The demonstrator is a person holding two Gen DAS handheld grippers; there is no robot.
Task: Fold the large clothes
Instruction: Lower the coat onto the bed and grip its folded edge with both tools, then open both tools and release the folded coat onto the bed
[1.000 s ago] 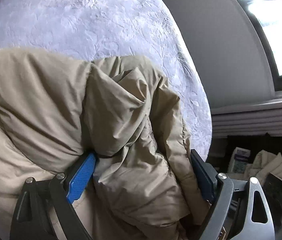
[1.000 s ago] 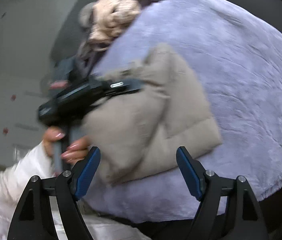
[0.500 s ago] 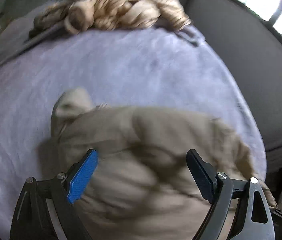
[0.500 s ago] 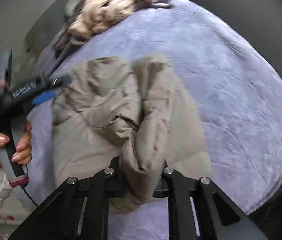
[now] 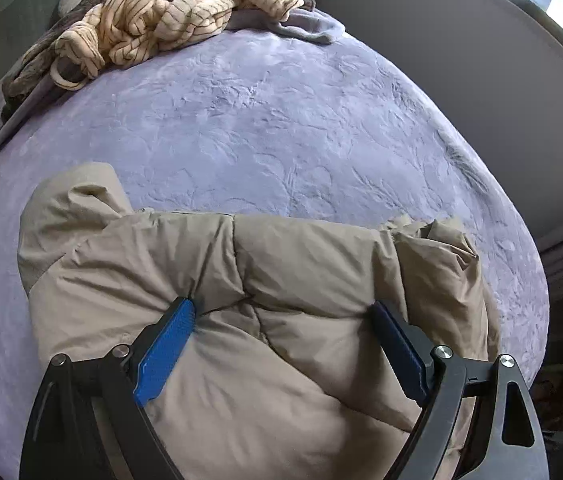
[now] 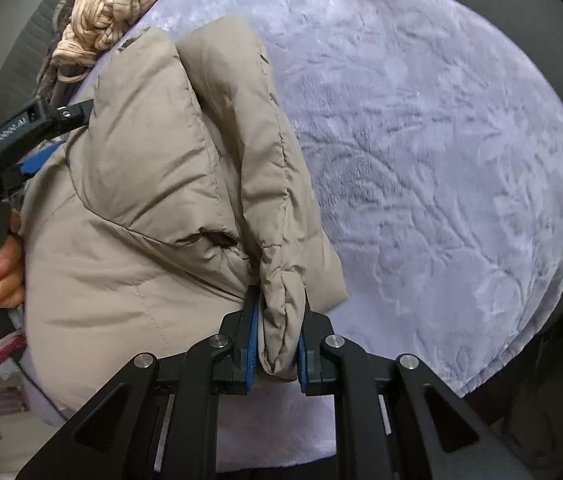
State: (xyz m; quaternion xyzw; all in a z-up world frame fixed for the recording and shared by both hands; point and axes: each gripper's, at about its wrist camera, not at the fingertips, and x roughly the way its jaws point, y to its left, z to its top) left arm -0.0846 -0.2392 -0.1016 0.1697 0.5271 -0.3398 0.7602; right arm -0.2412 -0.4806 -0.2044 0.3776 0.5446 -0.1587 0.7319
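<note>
Right hand-held gripper (image 6: pixel 277 344) clamped on puffer jacket (image 6: pixel 153 208) edge, anchoring fold; left hand-held gripper (image 5: pixel 281 316) wide open, pressing padding flat on bed (image 5: pixel 281 120).

bedroom, lavender plush bedspread (image 5: pixel 281 120), heaped laundry (image 5: pixel 169 12)

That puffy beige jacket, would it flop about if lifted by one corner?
Probably: the jacket creases softly and bunches where the right hand-held gripper pinches it. Its quilted padding looks light. It dents around the left hand-held gripper, so likely squashy.
</note>
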